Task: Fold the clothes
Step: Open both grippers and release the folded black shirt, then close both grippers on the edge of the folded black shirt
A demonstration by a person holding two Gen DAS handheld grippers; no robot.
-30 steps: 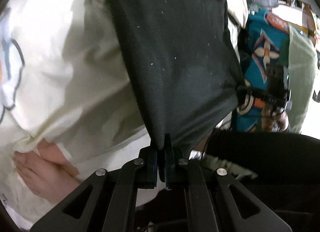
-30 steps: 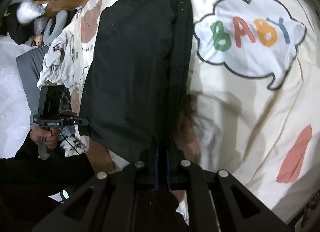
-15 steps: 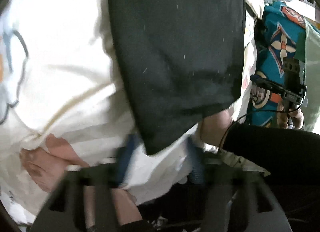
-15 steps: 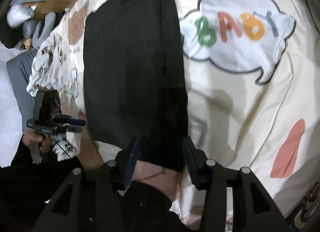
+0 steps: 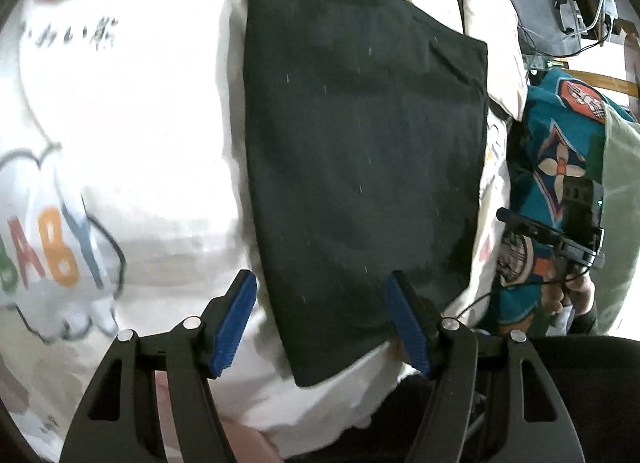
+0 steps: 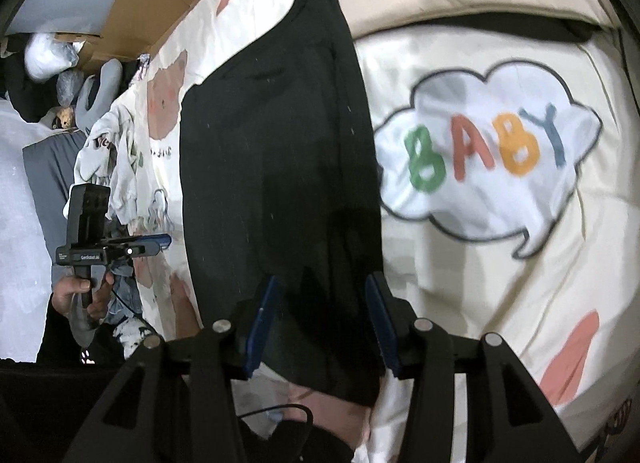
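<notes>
Bedding (image 6: 500, 303) in cream, printed with a "BABY" cloud (image 6: 484, 151) and bears, spreads under everything. On it lies the black garment (image 5: 360, 151), folded into a long flat panel. Both grippers hang over its near edge with blue fingers (image 5: 236, 319) parted and gripping nothing: the left gripper (image 5: 324, 319) wide, the right gripper (image 6: 320, 319) less so, each having just opened off the cloth

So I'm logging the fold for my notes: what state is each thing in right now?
black garment: folded, lying flat on the bedsheet, released
left tool: open, jaws just opened, pads clear of the cloth
right tool: open, jaws just opened, nothing gripped
cream bedsheet: spread out, slightly wrinkled
</notes>
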